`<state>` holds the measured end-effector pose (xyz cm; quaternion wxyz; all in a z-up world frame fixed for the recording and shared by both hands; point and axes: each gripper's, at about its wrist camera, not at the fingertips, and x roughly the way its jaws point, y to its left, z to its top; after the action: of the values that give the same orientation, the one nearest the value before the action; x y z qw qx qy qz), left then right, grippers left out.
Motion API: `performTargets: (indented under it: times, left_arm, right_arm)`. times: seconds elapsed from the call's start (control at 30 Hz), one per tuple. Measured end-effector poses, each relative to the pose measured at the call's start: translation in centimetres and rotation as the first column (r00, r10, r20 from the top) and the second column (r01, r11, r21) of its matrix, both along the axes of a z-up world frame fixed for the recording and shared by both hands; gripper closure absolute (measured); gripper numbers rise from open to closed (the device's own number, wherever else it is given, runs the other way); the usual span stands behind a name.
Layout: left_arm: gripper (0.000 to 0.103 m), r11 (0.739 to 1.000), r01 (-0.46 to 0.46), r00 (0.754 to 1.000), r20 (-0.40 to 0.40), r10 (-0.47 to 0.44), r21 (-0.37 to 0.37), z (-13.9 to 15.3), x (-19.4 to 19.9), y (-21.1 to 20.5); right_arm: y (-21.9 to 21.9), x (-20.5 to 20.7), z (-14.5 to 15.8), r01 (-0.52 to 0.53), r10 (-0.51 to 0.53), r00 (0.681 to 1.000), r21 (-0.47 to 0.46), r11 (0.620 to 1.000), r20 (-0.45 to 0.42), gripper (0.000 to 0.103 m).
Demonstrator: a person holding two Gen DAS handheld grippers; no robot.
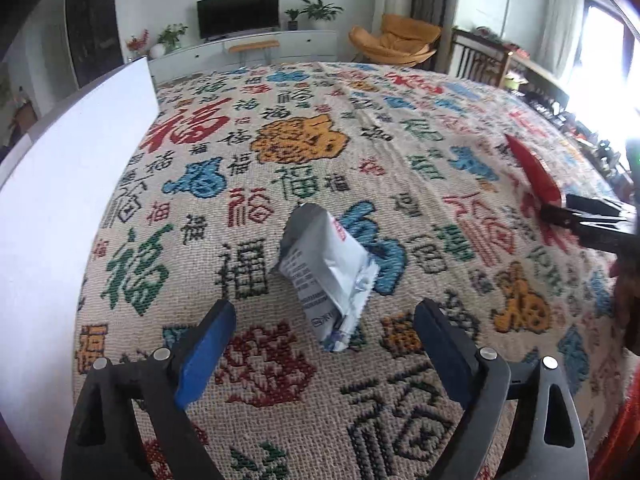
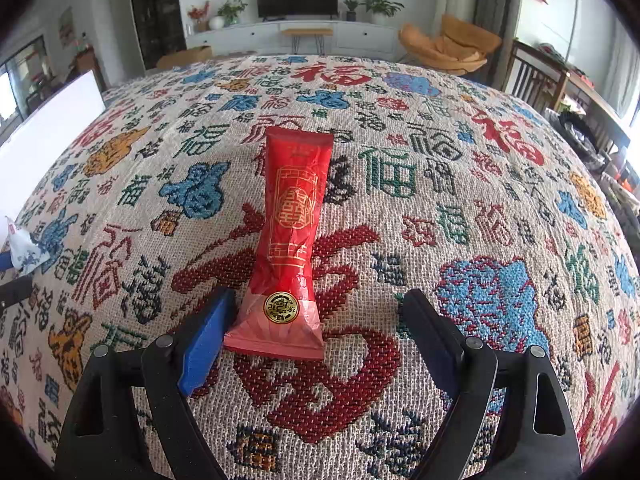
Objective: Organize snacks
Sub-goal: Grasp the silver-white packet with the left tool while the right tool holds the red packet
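Left gripper spread, silver packet between | right gripper spread, red packet between

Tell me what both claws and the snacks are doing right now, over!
Left gripper open, silver snack packet just ahead. Right gripper open around red snack packet, not squeezing. Nothing in the way.

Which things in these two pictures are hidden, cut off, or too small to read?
- Left wrist view: the silver snack packet has print too small to read.
- Left wrist view: the red snack packet is partly covered by the right gripper's fingers.
- Both views: the white box is cut off by the left edge.
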<state>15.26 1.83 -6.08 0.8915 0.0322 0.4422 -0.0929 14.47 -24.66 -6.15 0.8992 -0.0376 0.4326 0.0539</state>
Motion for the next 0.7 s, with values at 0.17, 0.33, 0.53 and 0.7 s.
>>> performTargets:
  times: [0.17, 0.33, 0.53, 0.7]
  left_arm:
    - [0.000, 0.999, -0.032, 0.999, -0.024, 0.033, 0.013, -0.61, 1.24, 0.09]
    - [0.000, 0.999, -0.032, 0.999, -0.018, 0.032, 0.018, -0.69, 1.01, -0.01]
    - [0.000, 0.999, -0.032, 0.999, -0.018, 0.032, 0.017, -0.70, 1.08, 0.02]
    - [0.000, 0.999, -0.032, 0.999, -0.018, 0.032, 0.016, -0.69, 1.08, 0.02]
  right_arm:
    - [0.03, 0.00, 0.00, 0.000, 0.000, 1.000, -0.001, 1.000, 0.000, 0.015]
    - [-0.01, -0.01, 0.01, 0.000, 0.000, 1.000, 0.000, 1.000, 0.000, 0.015]
    - [-0.03, -0.01, 0.02, 0.000, 0.000, 1.000, -0.001, 1.000, 0.000, 0.015]
    - [-0.02, -0.01, 0.02, 0.000, 0.000, 1.000, -0.001, 1.000, 0.000, 0.015]
